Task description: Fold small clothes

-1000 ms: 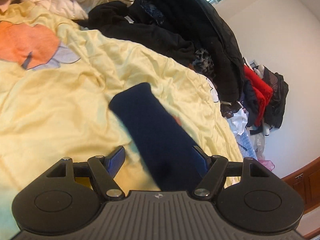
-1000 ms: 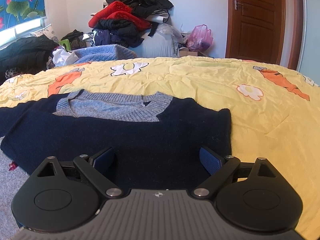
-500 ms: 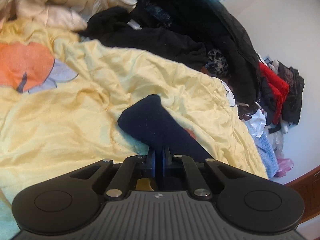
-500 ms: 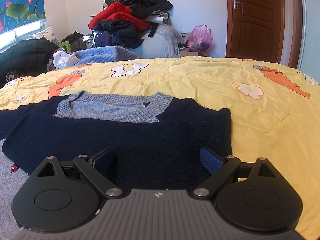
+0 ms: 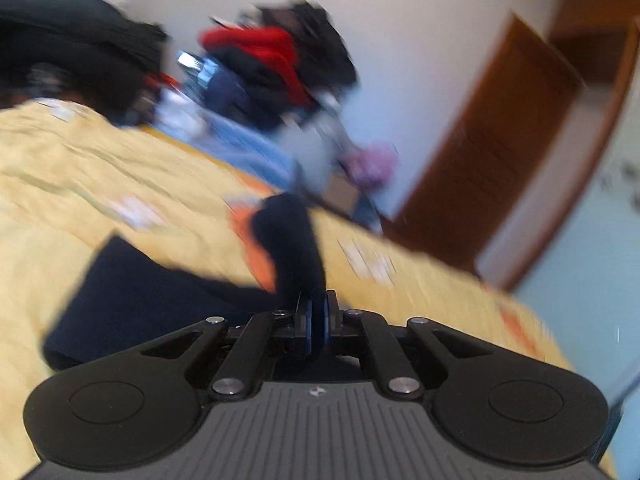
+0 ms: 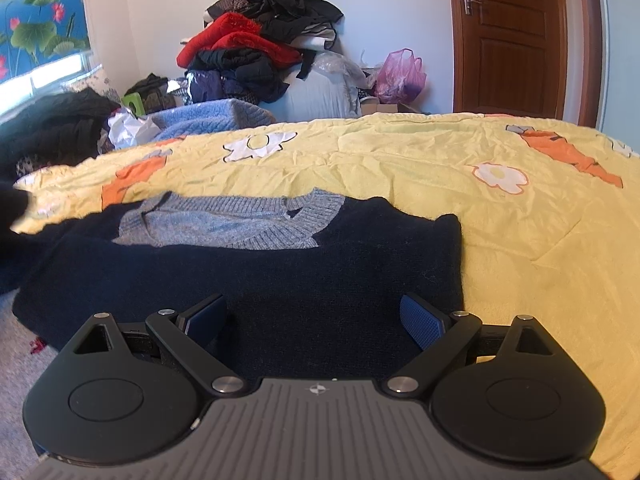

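Left wrist footage was badly blurred, yet it showed the left gripper (image 5: 316,322) with its blue pads pressed together on a fold of the navy sweater's sleeve (image 5: 290,248), which rose out of the pinch above the yellow bedspread (image 5: 80,184). More dark fabric lay spread on the bedspread to the left of the gripper. From the right wrist camera, the navy sweater (image 6: 280,276) lay flat on the bedspread with its grey knit collar (image 6: 236,228) facing away from the camera. The right gripper (image 6: 316,320) sat low over the sweater's near part with its fingers spread wide and nothing between them. Beyond the bed stood a pile of clothes (image 6: 260,48) in red and black, a pink plastic bag (image 6: 400,76) and a brown wooden door (image 6: 516,36).
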Action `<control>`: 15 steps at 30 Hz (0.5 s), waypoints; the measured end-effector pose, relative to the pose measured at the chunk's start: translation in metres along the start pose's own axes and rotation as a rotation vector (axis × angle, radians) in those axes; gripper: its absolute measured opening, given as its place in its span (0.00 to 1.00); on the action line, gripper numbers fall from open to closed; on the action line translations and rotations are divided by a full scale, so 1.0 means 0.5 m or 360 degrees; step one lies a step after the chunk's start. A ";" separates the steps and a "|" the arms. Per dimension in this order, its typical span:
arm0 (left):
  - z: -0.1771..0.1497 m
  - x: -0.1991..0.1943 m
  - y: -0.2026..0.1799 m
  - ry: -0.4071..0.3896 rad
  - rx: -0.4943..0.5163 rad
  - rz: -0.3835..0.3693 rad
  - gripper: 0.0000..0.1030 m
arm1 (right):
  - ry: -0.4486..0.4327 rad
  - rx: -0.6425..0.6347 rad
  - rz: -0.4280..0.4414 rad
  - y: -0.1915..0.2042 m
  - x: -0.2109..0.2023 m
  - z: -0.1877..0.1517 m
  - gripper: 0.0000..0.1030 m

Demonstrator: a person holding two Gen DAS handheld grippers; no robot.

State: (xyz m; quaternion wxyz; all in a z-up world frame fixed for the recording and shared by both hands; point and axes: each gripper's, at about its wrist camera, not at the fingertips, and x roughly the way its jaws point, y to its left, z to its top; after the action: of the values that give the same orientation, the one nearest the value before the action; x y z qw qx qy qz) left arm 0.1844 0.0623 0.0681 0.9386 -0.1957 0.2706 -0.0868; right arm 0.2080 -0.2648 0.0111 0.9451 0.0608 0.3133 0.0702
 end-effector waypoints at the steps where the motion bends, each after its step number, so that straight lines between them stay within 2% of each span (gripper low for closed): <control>1: -0.032 0.028 -0.029 0.0094 0.0046 -0.0007 0.05 | -0.0003 0.0011 0.0008 -0.002 -0.001 0.000 0.91; 2: -0.064 0.053 -0.052 0.0180 0.0095 -0.0005 0.05 | -0.0005 0.0020 0.0015 -0.004 0.000 0.000 0.91; 5: -0.135 0.089 -0.099 0.0314 0.0295 0.0045 0.06 | -0.0008 0.0032 0.0026 -0.005 -0.001 -0.001 0.92; 7: -0.156 0.074 -0.127 0.0288 0.0460 0.0064 0.11 | -0.0011 0.0039 0.0032 -0.007 -0.002 -0.001 0.92; 8: -0.159 0.059 -0.136 0.0269 0.0529 0.0055 0.20 | -0.0013 0.0047 0.0038 -0.009 -0.003 -0.001 0.92; 9: -0.159 0.042 -0.137 0.0254 0.0572 0.0030 0.35 | -0.0016 0.0056 0.0044 -0.011 -0.003 -0.001 0.92; 10: -0.159 0.022 -0.136 0.0228 0.0600 0.0008 0.45 | -0.0019 0.0066 0.0052 -0.012 -0.004 -0.001 0.92; 11: -0.160 0.002 -0.134 0.0181 0.0623 0.0000 0.66 | -0.0022 0.0075 0.0059 -0.014 -0.004 -0.001 0.92; 12: -0.162 -0.011 -0.130 0.0125 0.0635 0.0001 0.79 | -0.0024 0.0082 0.0065 -0.015 -0.004 -0.001 0.92; 14: -0.164 -0.036 -0.102 0.0069 0.0624 0.0034 0.80 | -0.0027 0.0091 0.0073 -0.018 -0.004 0.000 0.92; 15: -0.170 -0.041 -0.085 0.0081 0.0598 0.0073 0.80 | -0.0027 0.0094 0.0075 -0.018 -0.004 0.000 0.92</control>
State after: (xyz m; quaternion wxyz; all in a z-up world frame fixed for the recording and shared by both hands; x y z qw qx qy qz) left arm 0.1189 0.0018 0.0295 0.9532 -0.0087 0.2776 -0.1192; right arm 0.2070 -0.2741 0.0108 0.9436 0.0965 0.3056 0.0826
